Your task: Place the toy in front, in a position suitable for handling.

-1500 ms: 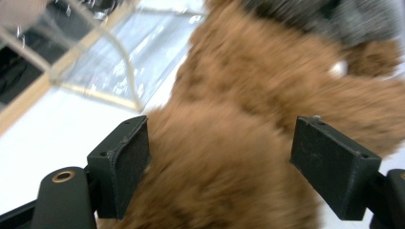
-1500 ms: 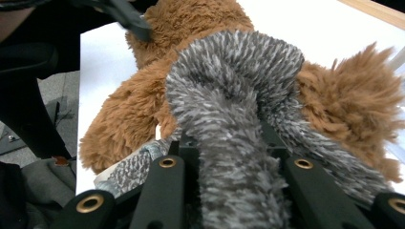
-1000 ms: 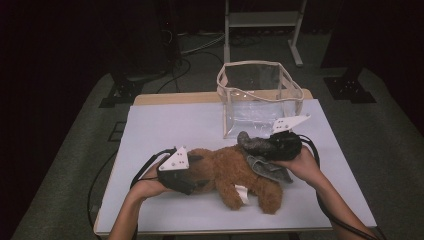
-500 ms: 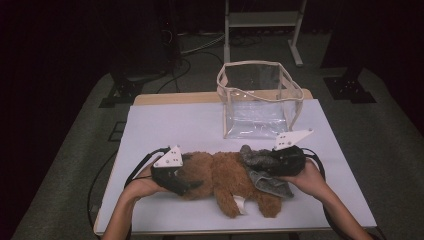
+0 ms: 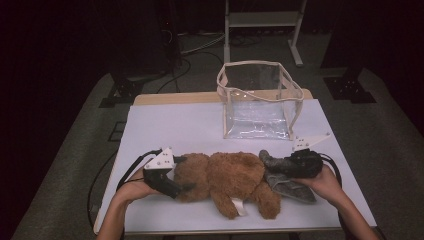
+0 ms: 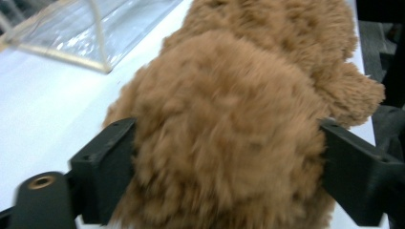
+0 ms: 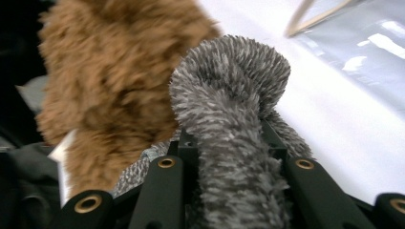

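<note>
A brown plush bear (image 5: 232,175) lies lengthwise on the white table (image 5: 175,125) near its front edge. My left gripper (image 5: 184,174) holds the bear's rounded left end; in the left gripper view the jaws stand wide and press both sides of the brown fur (image 6: 224,95). A grey plush piece (image 5: 287,185) lies at the bear's right end. My right gripper (image 5: 272,167) is shut on it, and the grey fabric (image 7: 229,95) bulges out between the jaws, with the bear (image 7: 110,81) just beyond.
A clear plastic bag (image 5: 257,107) with a cream trim stands open at the back right of the table, behind the toy. A white tag (image 5: 239,206) hangs from the bear's near side. A metal stand and cables are on the dark floor beyond.
Both hands have drawn apart and toward the near edge. The right gripper moved right and nearer with the grey piece, and the bear now lies stretched out flatter.
</note>
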